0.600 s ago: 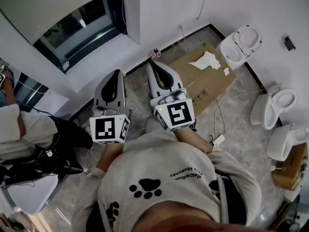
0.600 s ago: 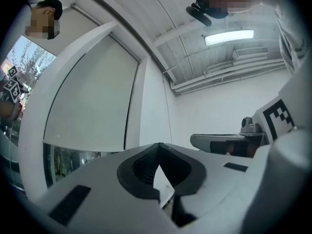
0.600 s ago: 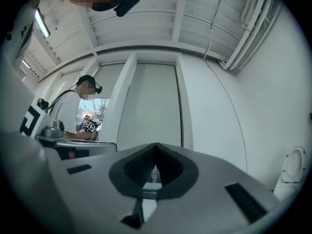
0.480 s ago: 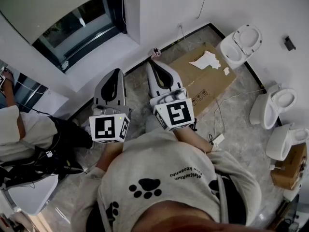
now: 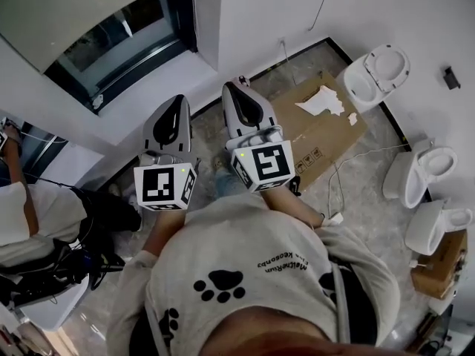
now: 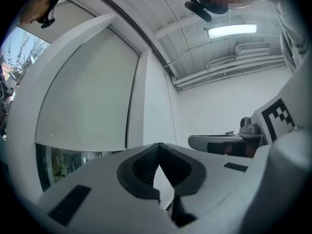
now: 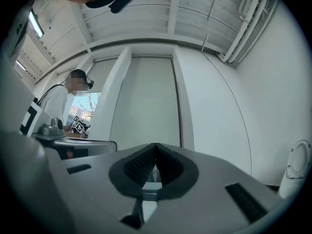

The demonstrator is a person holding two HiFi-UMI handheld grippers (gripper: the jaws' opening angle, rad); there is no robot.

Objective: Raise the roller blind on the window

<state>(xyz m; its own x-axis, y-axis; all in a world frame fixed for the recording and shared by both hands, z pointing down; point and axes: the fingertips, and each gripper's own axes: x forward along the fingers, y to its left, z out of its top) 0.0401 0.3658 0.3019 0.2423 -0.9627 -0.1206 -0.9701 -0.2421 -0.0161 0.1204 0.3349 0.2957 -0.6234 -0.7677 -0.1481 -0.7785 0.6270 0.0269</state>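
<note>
The roller blind hung on the far wall, left of centre, drawn down over most of the window. In the left gripper view, the blind ended at a straight lower edge, with a strip of glass bare beneath it. In the right gripper view, the blind filled the recess between two white uprights. Below the glass ran a white sill.

Both grippers were held near the person's chest, well apart from the blind and pointing toward that wall. The left gripper had its jaws pressed together with nothing between them, the dark pads meeting at the tip. The right gripper, just beside it, likewise had its jaws together and carried nothing.

To the right, a flattened cardboard sheet lay on the grey floor. Further right, white toilets stood along the wall. At the near left was another person in a white top.
</note>
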